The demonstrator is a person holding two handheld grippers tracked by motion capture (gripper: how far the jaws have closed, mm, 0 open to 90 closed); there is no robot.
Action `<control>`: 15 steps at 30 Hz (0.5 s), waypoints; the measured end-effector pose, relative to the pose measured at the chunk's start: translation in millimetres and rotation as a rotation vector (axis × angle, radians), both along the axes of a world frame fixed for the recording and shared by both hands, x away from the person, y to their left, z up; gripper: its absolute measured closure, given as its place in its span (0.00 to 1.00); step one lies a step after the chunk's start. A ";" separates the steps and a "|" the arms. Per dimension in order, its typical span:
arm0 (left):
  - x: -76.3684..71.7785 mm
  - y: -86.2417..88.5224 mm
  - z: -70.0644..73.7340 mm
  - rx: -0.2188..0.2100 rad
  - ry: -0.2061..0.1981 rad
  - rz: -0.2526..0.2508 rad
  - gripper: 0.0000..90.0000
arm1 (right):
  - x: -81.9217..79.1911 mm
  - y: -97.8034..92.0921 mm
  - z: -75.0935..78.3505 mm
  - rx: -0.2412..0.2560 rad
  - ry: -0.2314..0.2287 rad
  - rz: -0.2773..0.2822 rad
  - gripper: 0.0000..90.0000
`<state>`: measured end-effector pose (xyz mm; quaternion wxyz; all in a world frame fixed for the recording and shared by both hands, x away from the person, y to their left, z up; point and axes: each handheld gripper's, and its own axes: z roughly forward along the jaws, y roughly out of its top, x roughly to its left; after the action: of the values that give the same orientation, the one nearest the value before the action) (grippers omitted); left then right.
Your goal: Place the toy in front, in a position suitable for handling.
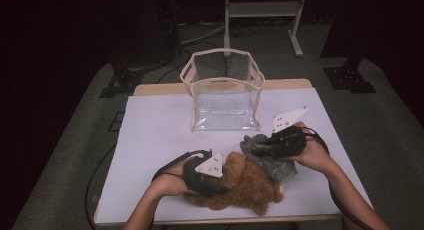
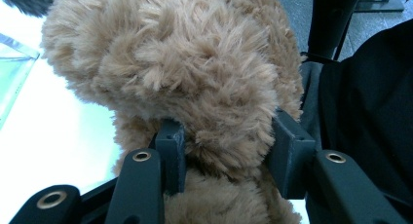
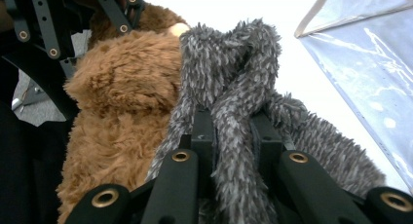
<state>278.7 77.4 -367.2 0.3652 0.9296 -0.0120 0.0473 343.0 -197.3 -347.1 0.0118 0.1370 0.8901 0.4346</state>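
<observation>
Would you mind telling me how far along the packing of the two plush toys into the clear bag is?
Nothing looks packed yet: the clear bag stands open and seems empty. In hand, the left gripper is clamped on the brown plush toy, and the right gripper pinches the grey plush toy; both toys lie on the table. Left to do, presumably: lifting each toy into the bag.

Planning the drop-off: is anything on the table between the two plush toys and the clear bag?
Nothing visible. The brown toy, held in the left claw, and the grey toy, pinched in the right claw, lie at the near edge. Bare white table runs from them to the clear bag, whose top stands open.
</observation>
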 end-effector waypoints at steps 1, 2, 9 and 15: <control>0.0 0.0 0.0 0.000 0.000 0.000 0.61 | 0.0 0.0 0.0 0.000 0.000 0.000 0.84; 0.1 0.2 -0.2 -0.004 0.001 0.004 0.61 | -0.1 0.0 -0.4 -0.007 0.001 -0.004 0.84; 2.3 -0.2 0.5 -0.003 -0.004 0.022 0.61 | 8.0 -32.2 -12.5 -0.029 0.061 -0.089 0.84; 3.0 -1.2 0.5 0.001 -0.008 0.018 0.62 | 0.3 -19.1 -5.7 -0.010 0.034 -0.045 0.84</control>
<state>281.7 76.2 -366.7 0.3645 0.9296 -0.0053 0.0544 343.3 -216.4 -352.8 0.0069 0.1642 0.8889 0.4276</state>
